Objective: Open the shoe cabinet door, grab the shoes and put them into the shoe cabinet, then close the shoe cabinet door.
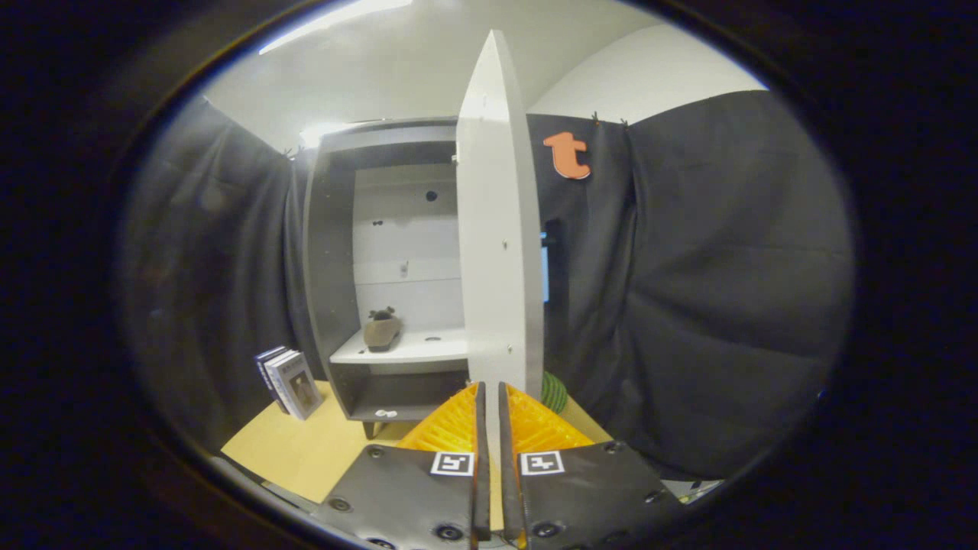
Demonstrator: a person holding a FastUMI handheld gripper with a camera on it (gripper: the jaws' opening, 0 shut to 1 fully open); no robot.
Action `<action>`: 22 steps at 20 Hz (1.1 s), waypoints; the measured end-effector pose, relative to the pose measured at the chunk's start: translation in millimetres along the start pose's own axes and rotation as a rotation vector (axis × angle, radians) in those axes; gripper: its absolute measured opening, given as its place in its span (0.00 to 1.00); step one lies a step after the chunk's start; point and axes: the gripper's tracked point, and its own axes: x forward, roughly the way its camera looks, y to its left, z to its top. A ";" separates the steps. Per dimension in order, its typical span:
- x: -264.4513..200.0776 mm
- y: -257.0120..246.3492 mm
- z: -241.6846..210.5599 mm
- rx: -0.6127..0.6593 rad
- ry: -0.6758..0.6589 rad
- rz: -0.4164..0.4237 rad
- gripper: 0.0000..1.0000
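Shoe sits on the cabinet shelf beyond the gripper, clamped on the open door's edge.

Wooden table with a shoe cabinet on it

The pale wooden table carries the shoe cabinet on short legs toward its back edge. A few books lean upright just left of the cabinet, near the back left corner. A green coiled thing sits at the cabinet's right side.

The gripper has its fingers nearly together at the door's lower edge.
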 end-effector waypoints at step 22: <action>35.2 156.7 -286.5 -0.056 0.582 0.227 0.13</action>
